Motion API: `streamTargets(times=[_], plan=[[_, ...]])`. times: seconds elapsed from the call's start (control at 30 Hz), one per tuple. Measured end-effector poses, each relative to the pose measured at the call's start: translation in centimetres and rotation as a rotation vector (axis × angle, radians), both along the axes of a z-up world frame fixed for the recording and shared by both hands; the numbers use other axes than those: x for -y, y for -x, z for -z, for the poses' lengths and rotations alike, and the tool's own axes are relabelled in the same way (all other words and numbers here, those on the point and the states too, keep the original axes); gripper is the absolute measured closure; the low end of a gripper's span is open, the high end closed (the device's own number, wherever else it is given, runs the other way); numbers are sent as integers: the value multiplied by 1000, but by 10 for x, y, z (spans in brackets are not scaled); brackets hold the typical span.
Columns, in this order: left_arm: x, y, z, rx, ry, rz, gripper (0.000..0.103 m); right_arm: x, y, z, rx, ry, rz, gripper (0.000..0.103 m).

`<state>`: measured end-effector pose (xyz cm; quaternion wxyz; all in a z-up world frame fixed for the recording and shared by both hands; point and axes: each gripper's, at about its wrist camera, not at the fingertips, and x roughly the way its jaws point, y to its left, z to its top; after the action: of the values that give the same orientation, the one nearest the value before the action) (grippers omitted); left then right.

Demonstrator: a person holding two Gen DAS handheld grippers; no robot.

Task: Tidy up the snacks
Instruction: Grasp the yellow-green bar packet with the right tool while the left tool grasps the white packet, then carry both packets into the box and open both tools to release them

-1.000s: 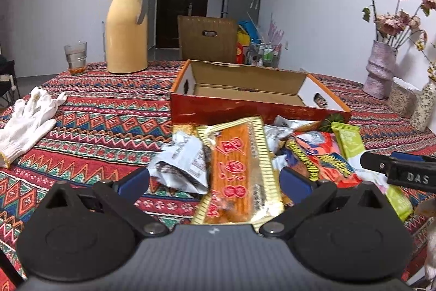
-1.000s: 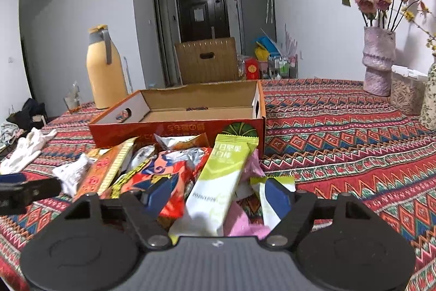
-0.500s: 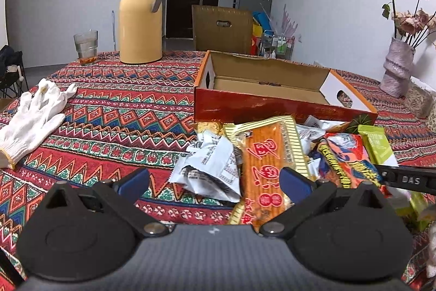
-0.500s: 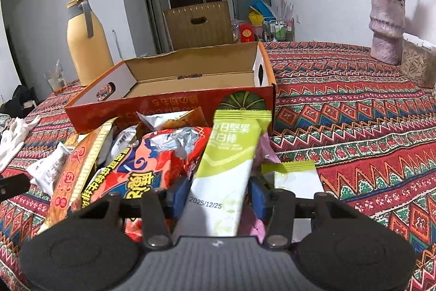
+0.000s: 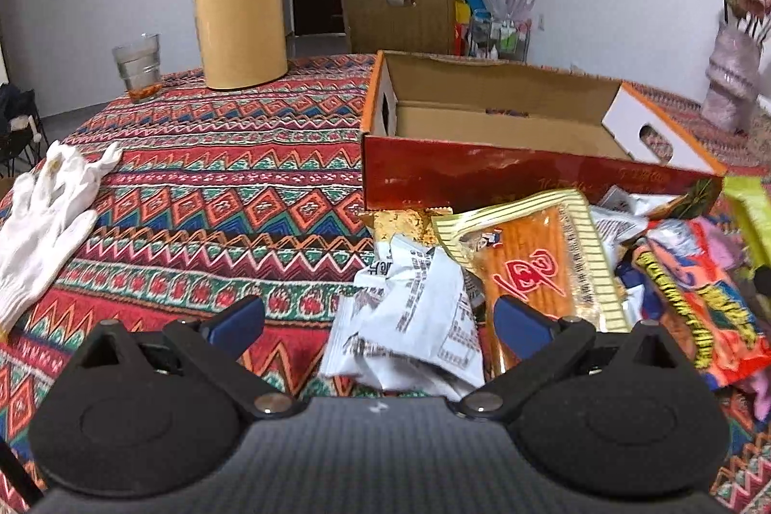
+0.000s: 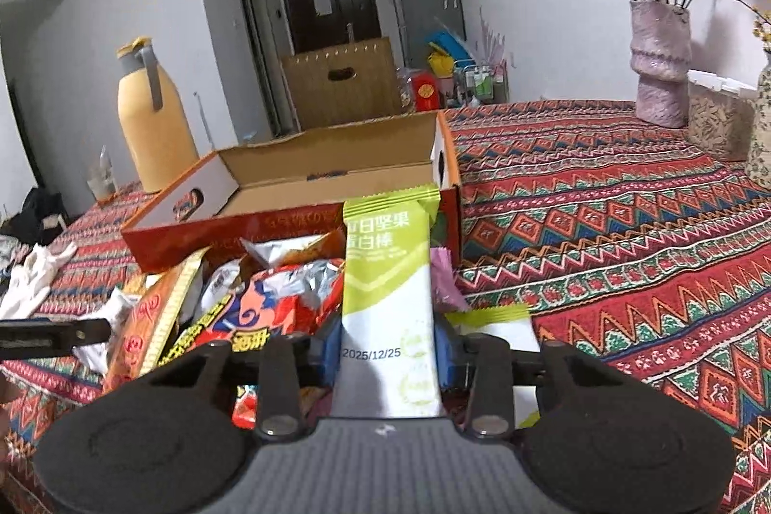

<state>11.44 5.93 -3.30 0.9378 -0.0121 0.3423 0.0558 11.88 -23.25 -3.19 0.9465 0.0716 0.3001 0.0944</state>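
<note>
while the right gripper has just been closing its jaws, its blue pads now pinch the green and white snack bar, which stands up above the snack pile. the open cardboard box sits at 12 o'clock from the bar, just behind the pile. the left gripper is spread wide and holds nothing; a crumpled white packet lies between its fingers, with the orange striped packet at 1 o'clock.

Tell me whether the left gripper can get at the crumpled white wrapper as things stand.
Probably yes. The left gripper is open, and the crumpled white wrapper lies between its fingers on top of the pile, nothing covering it. The orange packet crowds its right side.
</note>
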Motion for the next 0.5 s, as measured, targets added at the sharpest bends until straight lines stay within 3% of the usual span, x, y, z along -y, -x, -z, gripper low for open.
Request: streamTargets(times=[0.1, 0.17, 0.3, 0.33, 0.5], plan=[[3, -6, 4, -1, -31, 23, 2, 1, 0, 1, 1, -1, 5, 66], [6, -6, 5, 5, -61, 44, 10, 2, 0, 1, 2, 3, 3, 66], [5, -8, 5, -9, -39, 104, 52, 2, -1, 2, 2, 11, -5, 66], [5, -8, 5, -15, -33, 112, 57, 1, 0, 2, 1, 13, -6, 66], [-1, 0, 3, -8, -6, 120, 62, 1, 1, 3, -1, 25, -15, 66]])
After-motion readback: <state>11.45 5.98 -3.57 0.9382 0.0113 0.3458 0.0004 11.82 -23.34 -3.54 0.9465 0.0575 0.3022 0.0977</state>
